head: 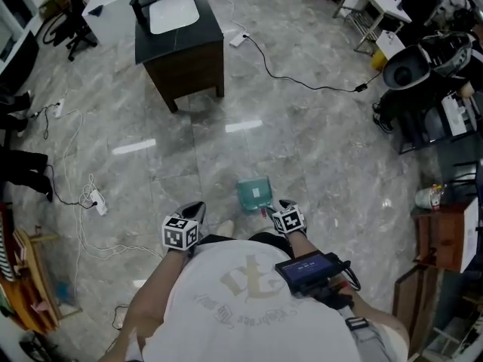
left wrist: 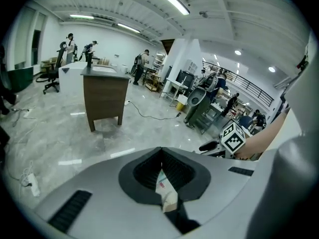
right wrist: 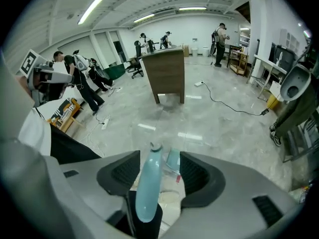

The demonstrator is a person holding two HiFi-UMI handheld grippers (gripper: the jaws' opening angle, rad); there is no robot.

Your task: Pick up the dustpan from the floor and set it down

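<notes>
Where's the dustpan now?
In the head view the dustpan sits on the floor just ahead of the right gripper, its handle between that gripper's open jaws.

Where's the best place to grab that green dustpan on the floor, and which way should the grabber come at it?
Grab the dustpan by its long handle, not the wide scoop. The handle is slim and rounded and slants up toward the person, so come down from above on that near side. The right gripper has its open jaws either side of it.
</notes>
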